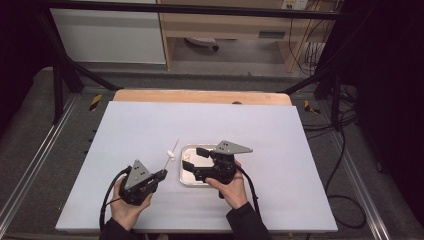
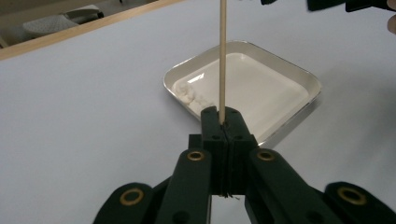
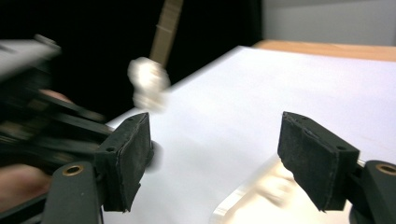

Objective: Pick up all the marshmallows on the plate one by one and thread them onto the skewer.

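Observation:
My left gripper is shut on the lower end of a thin wooden skewer, which slants up and away over the white table. A small white lump is stuck partway up the skewer. In the left gripper view the skewer rises straight from the closed jaws of the left gripper. My right gripper hovers over a small metal tray with its jaws open and nothing between them. The right gripper view, blurred, has the right gripper wide open and the white lump up to the left.
The tray holds a few white lumps at one end, one lump near its far left corner. A white sheet covers the table, with a wooden edge at the back. Cables trail off the right side.

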A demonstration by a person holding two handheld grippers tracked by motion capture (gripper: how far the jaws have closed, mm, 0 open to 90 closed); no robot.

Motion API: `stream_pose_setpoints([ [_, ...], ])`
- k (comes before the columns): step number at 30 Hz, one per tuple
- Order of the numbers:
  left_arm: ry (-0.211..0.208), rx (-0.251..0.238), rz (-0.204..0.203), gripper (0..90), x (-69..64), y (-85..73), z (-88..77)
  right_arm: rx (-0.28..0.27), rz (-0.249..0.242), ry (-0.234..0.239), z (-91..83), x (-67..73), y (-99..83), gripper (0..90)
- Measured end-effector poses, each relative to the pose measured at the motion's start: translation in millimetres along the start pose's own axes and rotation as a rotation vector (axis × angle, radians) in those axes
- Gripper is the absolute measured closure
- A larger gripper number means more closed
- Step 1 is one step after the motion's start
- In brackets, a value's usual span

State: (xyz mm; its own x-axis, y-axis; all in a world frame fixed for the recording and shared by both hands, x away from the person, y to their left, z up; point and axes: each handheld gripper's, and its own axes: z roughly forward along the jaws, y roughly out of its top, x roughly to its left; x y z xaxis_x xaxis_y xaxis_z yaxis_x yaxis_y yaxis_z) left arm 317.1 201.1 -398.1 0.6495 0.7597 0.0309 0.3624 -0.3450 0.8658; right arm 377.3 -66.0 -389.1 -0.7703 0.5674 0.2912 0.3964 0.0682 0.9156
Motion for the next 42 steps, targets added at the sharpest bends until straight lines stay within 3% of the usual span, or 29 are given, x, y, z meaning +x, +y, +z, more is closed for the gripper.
stream_pose_setpoints([
  [5, -0.004, 0.013, -0.008, 89.4, 6.0, -3.4, -1.0, 0.194, -0.075, -0.142, 29.3, -14.3, -10.7, 39.0],
  [7, -0.003, 0.016, -0.01, 89.3, 6.6, -4.3, -1.5, 0.285, -0.086, -0.164, 44.9, -19.0, -16.6, 44.9],
  [12, -0.013, 0.03, -0.018, 89.3, 9.1, -6.3, -0.7, 0.392, -0.104, -0.198, 73.8, -25.6, -26.1, 54.5],
  [17, -0.014, 0.04, -0.021, 89.3, 10.4, -7.3, 0.4, 0.432, -0.111, -0.189, 88.1, -27.3, -30.2, 63.3],
  [22, -0.019, 0.041, -0.022, 89.3, 10.1, -7.2, 0.4, 0.445, -0.113, -0.188, 84.0, -29.4, -28.8, 72.7],
  [27, -0.032, 0.039, -0.019, 89.3, 7.7, -6.5, 0.6, 0.338, -0.083, -0.131, 50.5, -25.9, -14.4, 75.0],
  [35, -0.086, 0.028, 0.029, 89.4, -9.7, -1.6, 3.9, 0.056, -0.03, 0.018, -32.2, -16.7, 20.2, 76.4],
  [38, -0.105, 0.024, 0.07, 89.4, -18.5, 0.4, 6.5, -0.037, -0.015, 0.087, -48.8, -12.9, 31.1, 76.7],
  [42, -0.122, 0.035, 0.103, 89.4, -29.8, 2.1, 7.5, -0.089, 0.019, 0.154, -54.7, -8.6, 40.7, 76.7],
])
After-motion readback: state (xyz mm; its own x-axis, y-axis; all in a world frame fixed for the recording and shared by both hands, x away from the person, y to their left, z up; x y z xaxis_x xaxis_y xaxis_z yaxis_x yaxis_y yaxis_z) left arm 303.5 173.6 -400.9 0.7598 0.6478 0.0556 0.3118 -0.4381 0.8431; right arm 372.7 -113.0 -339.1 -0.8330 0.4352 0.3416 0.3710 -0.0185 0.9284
